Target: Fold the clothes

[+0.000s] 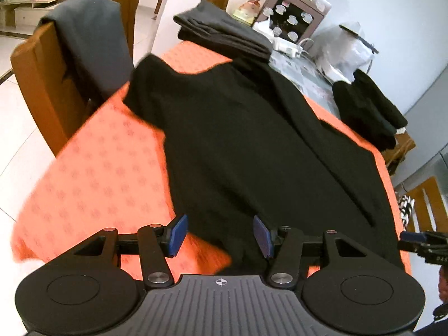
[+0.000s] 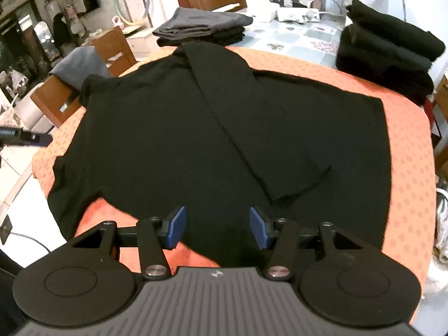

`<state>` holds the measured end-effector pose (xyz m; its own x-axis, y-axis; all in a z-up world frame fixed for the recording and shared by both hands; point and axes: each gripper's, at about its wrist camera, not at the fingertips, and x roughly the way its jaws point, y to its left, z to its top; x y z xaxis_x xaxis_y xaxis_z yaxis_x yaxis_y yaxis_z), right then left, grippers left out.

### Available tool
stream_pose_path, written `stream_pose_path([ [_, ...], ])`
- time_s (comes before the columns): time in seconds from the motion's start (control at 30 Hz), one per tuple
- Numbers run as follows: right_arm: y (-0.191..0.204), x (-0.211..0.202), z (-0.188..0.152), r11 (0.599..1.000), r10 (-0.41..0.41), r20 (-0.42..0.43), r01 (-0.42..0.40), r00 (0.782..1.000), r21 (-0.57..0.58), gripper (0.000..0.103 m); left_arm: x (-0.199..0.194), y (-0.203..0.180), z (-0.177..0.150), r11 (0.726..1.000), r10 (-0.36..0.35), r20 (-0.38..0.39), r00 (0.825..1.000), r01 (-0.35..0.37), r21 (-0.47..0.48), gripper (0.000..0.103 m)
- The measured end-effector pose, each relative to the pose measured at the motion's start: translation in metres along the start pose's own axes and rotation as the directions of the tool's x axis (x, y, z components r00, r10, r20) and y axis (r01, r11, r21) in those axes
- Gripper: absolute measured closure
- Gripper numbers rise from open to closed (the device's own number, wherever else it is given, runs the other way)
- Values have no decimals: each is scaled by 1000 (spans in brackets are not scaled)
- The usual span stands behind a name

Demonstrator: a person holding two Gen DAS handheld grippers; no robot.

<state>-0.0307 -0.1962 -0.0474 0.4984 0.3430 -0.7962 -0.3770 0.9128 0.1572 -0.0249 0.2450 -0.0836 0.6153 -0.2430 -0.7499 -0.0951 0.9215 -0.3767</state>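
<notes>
Black cotton T-shirt (image 2: 173, 140) is lying ahead of both grippers on the orange patterned tablecloth (image 2: 406, 145), right side folded inward, left sleeve spread. Left gripper (image 1: 220, 236) and right gripper (image 2: 215, 227) are hovering wide open, gripping nothing. Folded dark stacks (image 2: 386, 56) are sitting beyond; further folds seem left.

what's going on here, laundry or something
A person is folding clothes with a handheld gripper in each hand. A black shirt lies spread on the orange tablecloth, its right side already folded in over the middle. The left gripper and right gripper are both open and hover near the shirt's near edge, holding nothing. A folded dark grey stack and a folded black stack sit at the far end.
</notes>
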Motion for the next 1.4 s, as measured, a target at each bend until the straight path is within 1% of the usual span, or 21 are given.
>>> stream_pose_path([
  [0.1,-2,-8,-14,999,-44,8,44,999,25,46,9,-5,-7,1000,-2,1,1000,2,-21,48],
  [0.23,-14,-20,-40,986,-134,-2,134,991,100,46,26,-10,-11,1000,12,-30,999,-13,-28,49],
  [0.27,-19,-23,-45,981,-151,-5,151,988,120,46,24,-10,-12,999,28,-31,999,-29,-30,58],
  [0.3,-25,-26,-51,976,-168,-7,167,986,140,46,22,-11,-14,998,44,-31,999,-45,-32,80],
  [0.33,-31,-29,-56,970,-184,-10,184,983,160,46,20,-12,-16,998,60,-31,998,-61,-34,93],
  [0.37,-37,-32,-61,963,-201,-13,200,980,180,46,18,-12,-17,996,76,-32,997,-77,-35,99],
  [0.5,-60,-44,-83,929,-266,-30,264,964,259,46,9,-14,-24,989,138,-36,990,-140,-43,99],
  [0.57,-72,-48,-93,910,-289,-47,289,956,297,46,6,-10,-30,985,157,-65,985,-161,-54,99],
  [0.63,-80,-42,-98,904,-279,-60,283,958,321,46,7,-7,-37,983,167,-82,983,-172,-66,99],
  [0.7,-86,-35,-102,899,-266,-66,273,962,342,46,6,-8,-41,979,179,-82,980,-186,-83,99],
  [0.8,-95,-26,-108,892,-247,-76,257,966,372,46,1,-14,-42,975,202,-57,978,-206,-79,99],
  [0.87,-101,-19,-112,886,-233,-82,247,969,393,49,-2,-20,-40,972,221,-45,974,-223,-70,99],
  [0.9,-103,-17,-113,885,-219,-80,233,972,404,55,-3,-22,-39,971,227,-43,973,-230,-64,99],
  [0.97,-102,-15,-111,889,-197,-76,210,978,406,65,-6,-26,-36,969,240,-36,970,-242,-47,99],
  [1.0,-102,-15,-110,892,-188,-75,202,979,405,92,-7,-28,-34,968,247,-32,969,-248,-39,99],
  [1.03,-102,-15,-108,894,-179,-74,194,981,403,95,-9,-29,-32,967,252,-31,967,-253,-36,99],
  [1.17,-102,-34,-97,893,-205,-80,220,975,392,97,-4,-28,-34,962,270,-53,961,-272,-20,99],
  [1.27,-103,-27,-98,903,-188,-123,221,974,369,96,3,-24,-40,959,282,-72,957,-284,-16,99],
  [1.3,-103,-21,-99,910,-180,-144,220,973,352,95,4,-24,-41,959,283,-73,956,-284,-4,99],
  [1.37,-100,-18,-98,921,-201,-167,244,965,304,91,4,-24,-43,959,285,-76,956,-284,18,96],
  [1.4,-98,-18,-97,925,-217,-175,259,961,278,85,5,-24,-45,958,286,-78,955,-284,30,91],
])
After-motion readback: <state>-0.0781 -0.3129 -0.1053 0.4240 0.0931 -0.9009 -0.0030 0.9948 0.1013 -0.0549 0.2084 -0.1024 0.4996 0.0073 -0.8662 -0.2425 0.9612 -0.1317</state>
